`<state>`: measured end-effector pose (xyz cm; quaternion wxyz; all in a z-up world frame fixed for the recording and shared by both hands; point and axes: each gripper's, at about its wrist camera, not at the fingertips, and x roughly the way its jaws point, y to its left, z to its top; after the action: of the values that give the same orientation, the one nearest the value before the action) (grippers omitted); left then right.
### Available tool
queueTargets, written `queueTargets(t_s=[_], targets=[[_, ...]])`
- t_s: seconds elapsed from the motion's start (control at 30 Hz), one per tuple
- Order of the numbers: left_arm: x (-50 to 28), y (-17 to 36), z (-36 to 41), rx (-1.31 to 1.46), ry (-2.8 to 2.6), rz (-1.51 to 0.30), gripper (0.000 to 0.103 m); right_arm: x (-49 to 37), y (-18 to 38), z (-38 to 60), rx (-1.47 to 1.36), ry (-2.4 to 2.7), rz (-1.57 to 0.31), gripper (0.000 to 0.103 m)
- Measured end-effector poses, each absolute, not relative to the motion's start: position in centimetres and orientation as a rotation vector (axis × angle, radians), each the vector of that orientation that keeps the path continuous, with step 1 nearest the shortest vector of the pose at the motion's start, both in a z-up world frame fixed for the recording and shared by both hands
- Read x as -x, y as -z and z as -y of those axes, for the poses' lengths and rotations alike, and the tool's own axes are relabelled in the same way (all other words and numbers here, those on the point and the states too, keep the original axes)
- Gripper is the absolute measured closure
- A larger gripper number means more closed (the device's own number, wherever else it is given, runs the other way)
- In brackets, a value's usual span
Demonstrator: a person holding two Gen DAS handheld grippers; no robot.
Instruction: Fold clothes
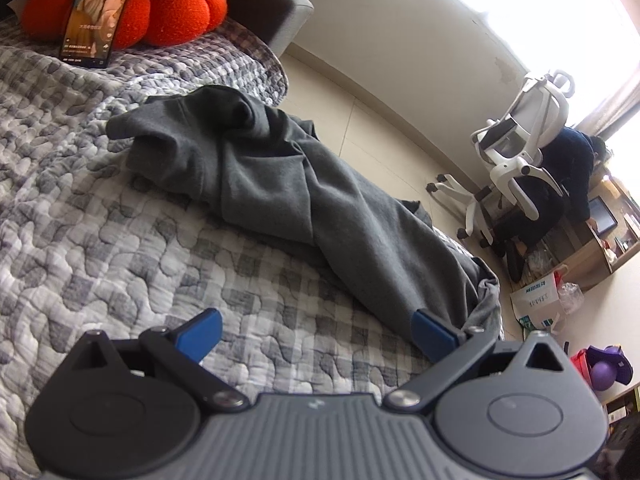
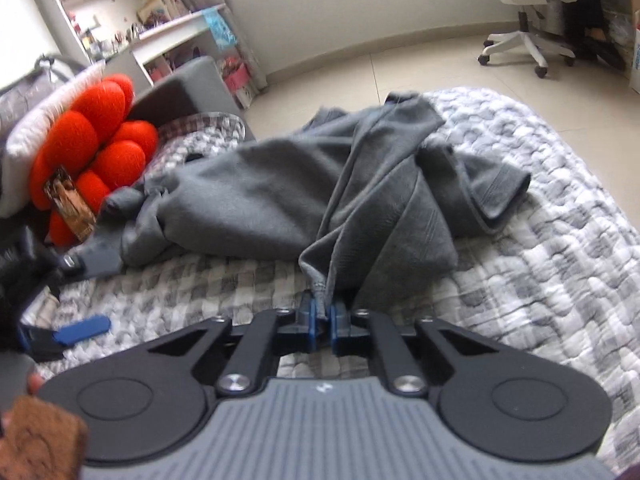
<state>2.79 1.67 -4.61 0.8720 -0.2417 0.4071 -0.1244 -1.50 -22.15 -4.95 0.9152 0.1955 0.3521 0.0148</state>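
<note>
Right wrist view: our right gripper point(image 2: 323, 316) has its jaws clamped on the grey garment point(image 2: 280, 204); our left gripper point(image 1: 316, 336) jaws stand apart, perhaps touching the cloth.

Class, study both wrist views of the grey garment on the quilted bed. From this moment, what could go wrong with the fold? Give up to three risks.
1. The right tongs pinch only a thin edge of the grey garment; a pull may slip it free.
2. The left tongs are open, one finger against the cloth, so that side is unheld and may drag.
3. The garment is bunched; folding now may trap the creases.
</note>
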Motion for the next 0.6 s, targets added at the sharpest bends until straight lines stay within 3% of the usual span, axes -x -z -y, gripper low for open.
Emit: queueTargets(t_s=[0.4, 0.6], targets=[[-2.5, 5.3, -0.6, 0.493, 0.296, -0.812, 0.004, 3.3, -7.0, 25.3, -0.383, -0.088, -0.437, 0.096], [-2.4, 5.3, -0.3, 0.446, 0.264, -0.786, 0.002, 2.3, -7.1, 27.0, -0.353, -0.013, -0.438, 0.096]])
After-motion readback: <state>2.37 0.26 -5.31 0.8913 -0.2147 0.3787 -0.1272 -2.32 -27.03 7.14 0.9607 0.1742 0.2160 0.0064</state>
